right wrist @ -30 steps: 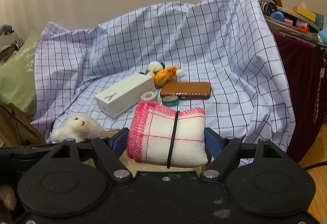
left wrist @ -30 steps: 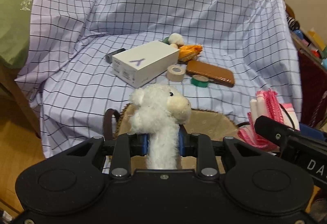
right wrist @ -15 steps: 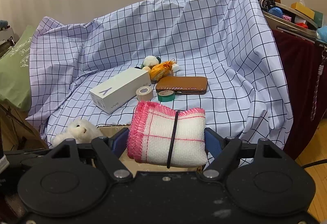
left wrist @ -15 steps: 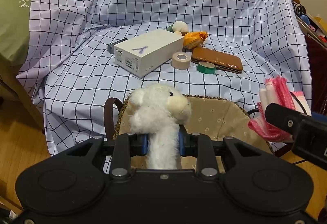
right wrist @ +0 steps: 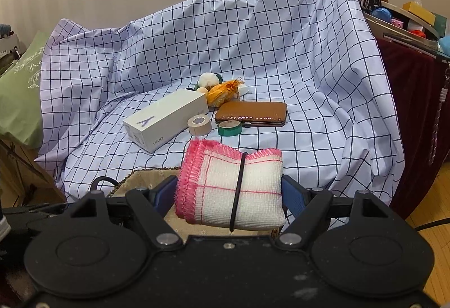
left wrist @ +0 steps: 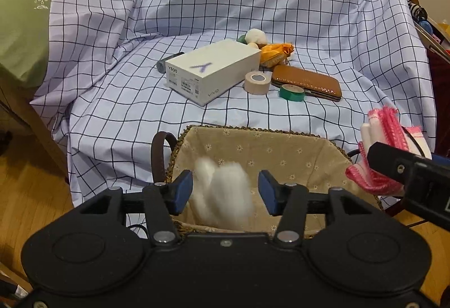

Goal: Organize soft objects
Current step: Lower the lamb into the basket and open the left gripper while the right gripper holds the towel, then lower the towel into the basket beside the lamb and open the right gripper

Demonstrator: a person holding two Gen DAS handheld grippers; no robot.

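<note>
Your left claw (left wrist: 225,191) is opening, its blue pads clear of the white plush (left wrist: 225,194), which shows as a blur between them, over the lined basket (left wrist: 253,139). The basket sits at the near edge of the checked sheet (left wrist: 197,12). Farther back on the sheet lie a white box (left wrist: 213,70), two tape rolls, an orange toy (left wrist: 275,53) and a brown case (left wrist: 308,80). Your right claw (right wrist: 229,192) grips the pink-edged cloth (right wrist: 230,187), banded with a black loop, just above the basket's near rim.
</note>
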